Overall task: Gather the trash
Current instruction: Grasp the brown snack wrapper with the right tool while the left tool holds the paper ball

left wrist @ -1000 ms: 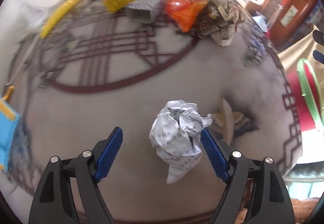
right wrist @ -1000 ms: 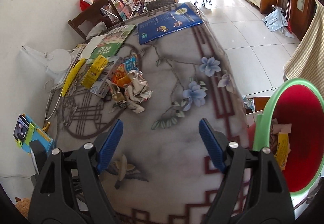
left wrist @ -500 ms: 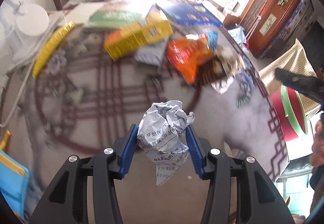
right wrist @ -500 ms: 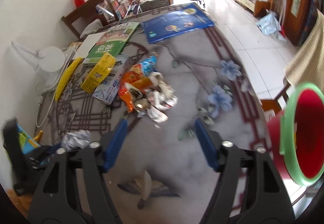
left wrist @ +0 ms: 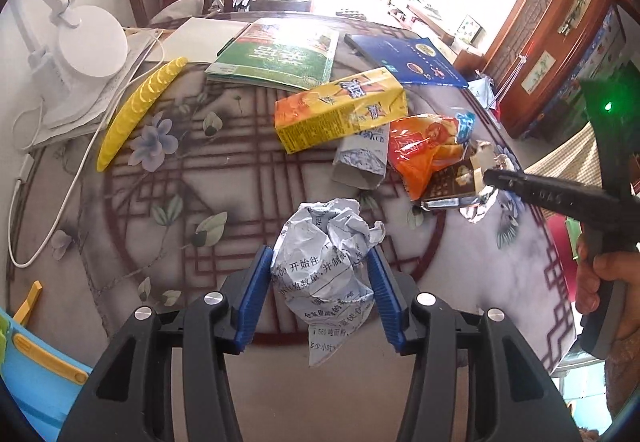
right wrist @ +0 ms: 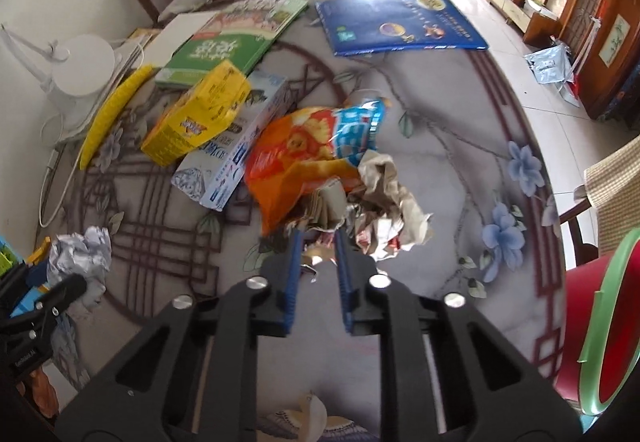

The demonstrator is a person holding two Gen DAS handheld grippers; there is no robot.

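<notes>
My left gripper (left wrist: 320, 294) is shut on a crumpled white printed paper ball (left wrist: 326, 266) and holds it above the table. The ball also shows in the right wrist view (right wrist: 80, 254). My right gripper (right wrist: 318, 242) has its jaws nearly closed on the near edge of a pile of crumpled wrappers (right wrist: 384, 210), beside an orange snack bag (right wrist: 304, 162); it also shows in the left wrist view (left wrist: 492, 176). A yellow carton (left wrist: 340, 108) and a silver-blue box (right wrist: 232, 154) lie beyond.
A red bin with a green rim (right wrist: 608, 326) stands off the table's right edge. Green (left wrist: 276, 54) and blue (right wrist: 396, 22) books lie at the back. A white lamp (left wrist: 84, 42) and a yellow strip (left wrist: 136, 110) are at the left.
My left gripper closed on the paper ball and lifted it. My right gripper moved forward to the wrapper pile and narrowed its jaws around the pile's edge.
</notes>
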